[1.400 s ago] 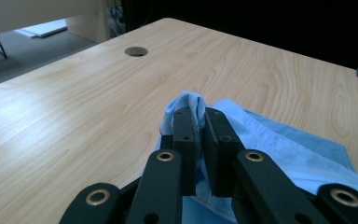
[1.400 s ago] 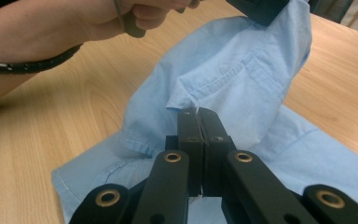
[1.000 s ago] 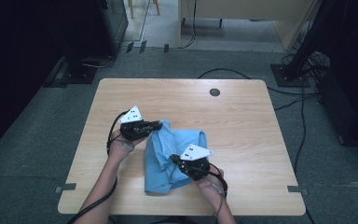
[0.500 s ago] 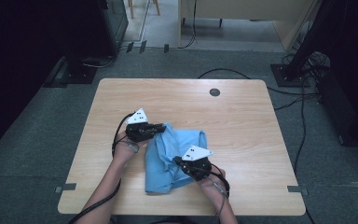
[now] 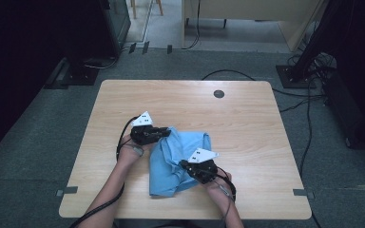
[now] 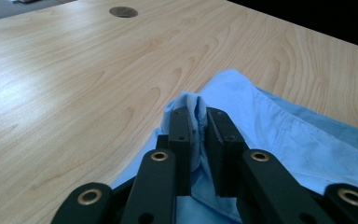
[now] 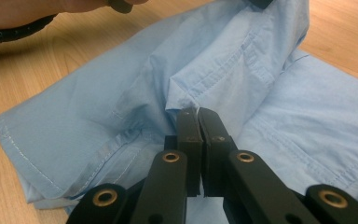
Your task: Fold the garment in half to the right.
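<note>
Table (image 5: 247, 123): light wood-grain top, rectangular with rounded corners, standing on a grey carpeted floor (image 5: 43, 156).
Cable hole (image 5: 219, 94): a dark round grommet set in the table's far edge, right of the middle.
Shirt (image 5: 173, 156): light blue, crumpled and partly folded, lying directly on the table in its near half, about midway across; seams and a stitched hem show in the right gripper view.
Rest of top: bare wood around the shirt.
</note>
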### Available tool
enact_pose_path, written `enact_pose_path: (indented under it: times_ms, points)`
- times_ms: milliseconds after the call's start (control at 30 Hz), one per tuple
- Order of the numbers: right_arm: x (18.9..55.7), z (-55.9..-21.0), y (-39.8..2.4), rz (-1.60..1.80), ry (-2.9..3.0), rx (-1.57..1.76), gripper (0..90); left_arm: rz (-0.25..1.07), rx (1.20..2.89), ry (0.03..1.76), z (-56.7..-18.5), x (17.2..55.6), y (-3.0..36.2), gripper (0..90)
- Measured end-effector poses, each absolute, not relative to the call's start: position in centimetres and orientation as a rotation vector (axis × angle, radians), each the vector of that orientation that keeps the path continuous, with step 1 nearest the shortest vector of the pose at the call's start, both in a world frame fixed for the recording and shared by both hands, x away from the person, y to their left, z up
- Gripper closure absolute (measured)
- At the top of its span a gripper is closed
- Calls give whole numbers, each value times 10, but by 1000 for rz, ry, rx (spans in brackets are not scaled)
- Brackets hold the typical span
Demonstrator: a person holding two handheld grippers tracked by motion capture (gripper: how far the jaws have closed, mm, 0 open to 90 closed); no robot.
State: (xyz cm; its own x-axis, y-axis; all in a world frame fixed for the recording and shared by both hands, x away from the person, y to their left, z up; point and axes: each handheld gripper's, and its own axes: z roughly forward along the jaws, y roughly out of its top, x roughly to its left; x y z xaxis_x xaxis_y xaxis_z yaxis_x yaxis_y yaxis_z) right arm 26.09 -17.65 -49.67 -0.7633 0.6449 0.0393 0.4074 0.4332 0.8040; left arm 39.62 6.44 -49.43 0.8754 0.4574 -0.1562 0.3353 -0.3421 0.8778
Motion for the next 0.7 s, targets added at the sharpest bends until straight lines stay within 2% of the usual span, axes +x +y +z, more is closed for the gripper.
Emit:
enact_pose_path:
  times_ms: [67,200,333,467,700]
  points:
    - [262,-497,-177,1227,2424,911,855,141,1958,590,-495,397,65,788]
    - [263,-496,-181,1217,2421,911,748,128,1937,607,-496,398,65,710]
    - [264,-496,-185,1208,2433,921,676,148,1909,616,-496,399,67,521]
    - [264,-495,-191,1226,2423,932,605,150,1876,613,-493,400,68,412]
    - [261,-486,-205,1260,2392,957,549,115,1798,597,-485,400,74,305]
